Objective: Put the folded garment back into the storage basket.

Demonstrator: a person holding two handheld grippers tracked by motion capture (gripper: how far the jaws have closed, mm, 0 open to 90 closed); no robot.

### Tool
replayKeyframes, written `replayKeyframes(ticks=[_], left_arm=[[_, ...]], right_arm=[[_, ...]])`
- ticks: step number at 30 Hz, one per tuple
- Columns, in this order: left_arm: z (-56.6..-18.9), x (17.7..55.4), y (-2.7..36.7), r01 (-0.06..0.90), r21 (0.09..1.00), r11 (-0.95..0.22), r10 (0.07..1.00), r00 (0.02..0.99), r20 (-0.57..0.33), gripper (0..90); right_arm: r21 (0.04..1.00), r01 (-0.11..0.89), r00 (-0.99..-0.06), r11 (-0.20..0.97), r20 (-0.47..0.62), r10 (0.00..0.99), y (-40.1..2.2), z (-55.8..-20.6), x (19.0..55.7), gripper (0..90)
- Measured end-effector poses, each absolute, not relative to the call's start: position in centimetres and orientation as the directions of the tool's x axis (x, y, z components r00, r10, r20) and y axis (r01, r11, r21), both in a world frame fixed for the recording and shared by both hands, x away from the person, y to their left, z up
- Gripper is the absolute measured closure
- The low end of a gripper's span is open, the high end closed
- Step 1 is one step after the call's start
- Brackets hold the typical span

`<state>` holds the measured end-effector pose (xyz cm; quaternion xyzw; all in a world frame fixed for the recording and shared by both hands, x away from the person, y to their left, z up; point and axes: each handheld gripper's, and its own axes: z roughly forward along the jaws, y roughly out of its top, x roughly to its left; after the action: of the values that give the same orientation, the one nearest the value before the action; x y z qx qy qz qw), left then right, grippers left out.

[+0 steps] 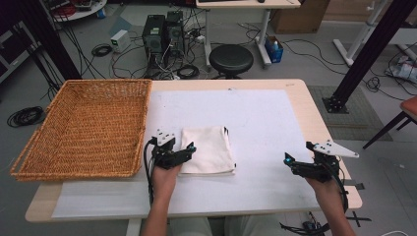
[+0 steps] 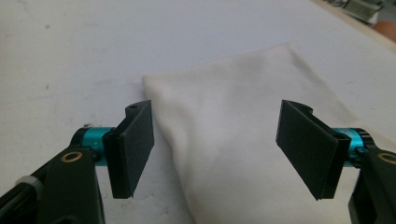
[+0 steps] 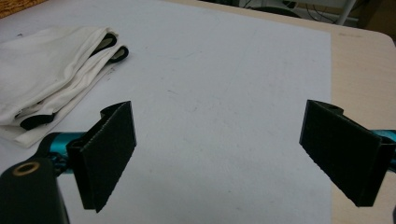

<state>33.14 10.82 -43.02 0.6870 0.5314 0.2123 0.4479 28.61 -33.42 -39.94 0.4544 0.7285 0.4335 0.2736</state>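
White paper (image 1: 255, 113) is spread over a wooden table (image 1: 314, 105), with cables and computer towers (image 1: 162, 32) seen on the floor behind it. A folded white cloth (image 1: 207, 150) is laid flat near the middle of the paper. A wicker basket (image 1: 86, 128) is set to the left of the cloth. The left gripper (image 1: 189, 150) is held at the cloth's left edge, its jaws spread wide over the fabric without pinching it. The right gripper (image 1: 287, 160) is held well to the right of the cloth, its jaws spread over bare paper.
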Motion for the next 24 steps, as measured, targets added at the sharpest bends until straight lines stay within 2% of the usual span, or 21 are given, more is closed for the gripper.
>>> replayKeyframes(ticks=[4, 9, 10, 11, 13, 16, 17, 18, 22, 24], left_arm=[[-44.1, 34.0, 10.6, 0.603, 0.796, -0.049, 0.934, 0.310, -0.177, 27.9], [-45.0, 34.5, 10.1, 0.642, 0.764, -0.063, 0.927, 0.321, -0.194, 28.8], [-45.1, 34.5, 9.9, 0.641, 0.765, -0.069, 0.920, 0.337, -0.200, 33.1], [-45.2, 34.3, 9.6, 0.623, 0.778, -0.084, 0.900, 0.382, -0.209, 41.0], [-45.2, 34.2, 9.4, 0.618, 0.780, -0.101, 0.887, 0.411, -0.211, 53.9], [-45.3, 34.6, 9.6, 0.638, 0.767, -0.065, 0.876, 0.404, -0.262, 67.4], [-45.3, 34.6, 9.6, 0.638, 0.767, -0.065, 0.876, 0.404, -0.262, 69.9], [-45.4, 34.7, 9.9, 0.653, 0.756, -0.044, 0.863, 0.406, -0.300, 73.4], [-45.5, 34.8, 10.5, 0.656, 0.754, -0.011, 0.840, 0.416, -0.349, 77.0], [-45.2, 34.6, 10.5, 0.620, 0.785, -0.008, 0.827, 0.446, -0.344, 78.1]], right_arm=[[0.876, 0.435, -0.441, 0.210, 0.004, 0.898, -33.4, -40.2, 28.9, 10.3], [0.872, 0.450, -0.431, 0.194, 0.022, 0.902, -33.7, -40.5, 29.1, 10.3], [0.871, 0.451, -0.431, 0.194, 0.022, 0.902, -33.7, -40.5, 29.1, 10.3], [0.871, 0.451, -0.430, 0.194, 0.021, 0.902, -33.7, -40.5, 29.1, 10.3], [0.870, 0.455, -0.429, 0.188, 0.029, 0.903, -33.8, -40.6, 29.2, 10.3], [0.869, 0.457, -0.432, 0.188, 0.032, 0.901, -33.7, -40.7, 29.3, 10.4], [0.869, 0.457, -0.432, 0.188, 0.032, 0.901, -33.7, -40.7, 29.3, 10.4], [0.870, 0.456, -0.434, 0.189, 0.032, 0.900, -33.7, -40.7, 29.3, 10.3], [0.868, 0.464, -0.428, 0.177, 0.045, 0.903, -33.9, -40.7, 29.2, 10.4], [0.867, 0.469, -0.425, 0.171, 0.051, 0.904, -34.1, -40.8, 29.2, 10.3]])
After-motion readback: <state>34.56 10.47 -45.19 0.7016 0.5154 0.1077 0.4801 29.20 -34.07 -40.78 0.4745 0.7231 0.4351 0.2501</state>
